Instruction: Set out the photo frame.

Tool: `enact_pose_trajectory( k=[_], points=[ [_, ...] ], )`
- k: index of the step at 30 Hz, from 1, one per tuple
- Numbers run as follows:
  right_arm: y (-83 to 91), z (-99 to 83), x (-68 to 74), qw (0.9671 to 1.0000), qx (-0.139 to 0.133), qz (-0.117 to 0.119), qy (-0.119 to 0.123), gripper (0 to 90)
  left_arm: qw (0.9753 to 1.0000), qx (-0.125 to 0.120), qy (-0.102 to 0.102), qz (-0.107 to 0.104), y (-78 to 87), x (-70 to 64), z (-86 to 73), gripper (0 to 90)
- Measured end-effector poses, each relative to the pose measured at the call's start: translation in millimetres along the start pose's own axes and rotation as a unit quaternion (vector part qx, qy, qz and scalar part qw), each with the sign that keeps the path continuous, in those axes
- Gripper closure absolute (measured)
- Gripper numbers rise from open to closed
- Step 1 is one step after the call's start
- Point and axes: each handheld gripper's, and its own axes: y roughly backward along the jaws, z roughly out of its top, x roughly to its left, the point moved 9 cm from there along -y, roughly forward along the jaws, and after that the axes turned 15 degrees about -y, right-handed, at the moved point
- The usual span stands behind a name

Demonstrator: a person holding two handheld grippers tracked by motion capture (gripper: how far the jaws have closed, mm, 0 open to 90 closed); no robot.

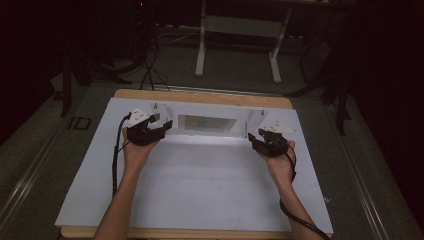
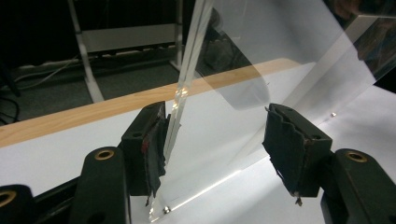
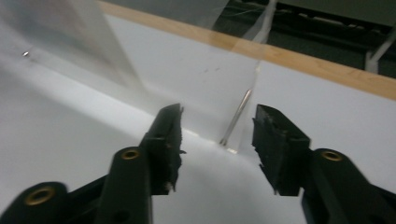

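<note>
A clear acrylic stand [image 1: 207, 125] sits at the back of the white sheet [image 1: 200, 185]. My left gripper [image 1: 166, 126] is at its left end, open. In the left gripper view, the stand's upright side panel [image 2: 180, 102] rises between the jaws of the left gripper [image 2: 215, 135], close against the left pad [image 2: 156, 144], and the right pad is apart from it. My right gripper [image 1: 253, 138] is at the stand's right end, open. In the right gripper view, the clear end panel [image 3: 247, 84] and a small metal pin [image 3: 236, 116] lie just beyond the right gripper [image 3: 217, 123], untouched.
The wooden table edge [image 1: 200, 96] runs just behind the stand. A white metal frame [image 1: 240, 30] and cables [image 1: 147, 65] are on the dark floor beyond. Bare white sheet lies between my forearms.
</note>
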Motion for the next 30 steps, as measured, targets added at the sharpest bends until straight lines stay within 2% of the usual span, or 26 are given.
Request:
enact_pose_trajectory(
  k=[2,6,10,12,15,17,24,26,30],
  points=[
    [-4.1,2.6,-4.2,1.0000,-0.001,-0.006,-0.004,50.7,0.9999,-0.007,0.010,-0.009,-1.3,1.2,-0.8,38.3],
    [-9.4,7.3,-2.7,0.9999,-0.008,0.009,-0.002,47.8,0.9988,-0.017,0.024,-0.040,-5.0,0.7,-4.1,33.2],
    [-12.4,10.9,0.2,0.9999,-0.007,0.012,0.003,46.7,0.9979,-0.024,0.034,-0.050,-8.0,2.1,-5.9,29.0],
    [-12.9,12.6,1.2,0.9999,-0.010,0.010,0.006,46.7,0.9981,-0.020,0.033,-0.049,-10.1,2.3,-6.9,29.0],
    [-14.0,14.2,2.4,0.9998,-0.012,0.018,0.003,46.7,0.9990,0.004,0.008,-0.043,-16.5,0.2,-9.7,30.5],
    [-15.1,14.7,2.5,0.9997,-0.013,0.019,0.004,46.4,0.9993,0.006,0.000,-0.038,-19.0,-0.3,-8.3,30.9],
    [-21.2,19.1,0.2,0.9993,-0.021,0.028,-0.013,46.2,0.9999,-0.009,0.005,-0.011,-22.1,4.5,-7.3,34.0],
    [-25.8,20.2,0.7,0.9989,-0.023,0.037,-0.017,45.6,0.9999,-0.013,0.005,-0.005,-23.5,5.2,-7.0,34.2],
    [-32.2,20.9,2.0,0.9988,-0.024,0.039,-0.015,43.8,0.9999,-0.009,-0.006,0.007,-25.9,6.8,-6.9,35.1]
  ],
)
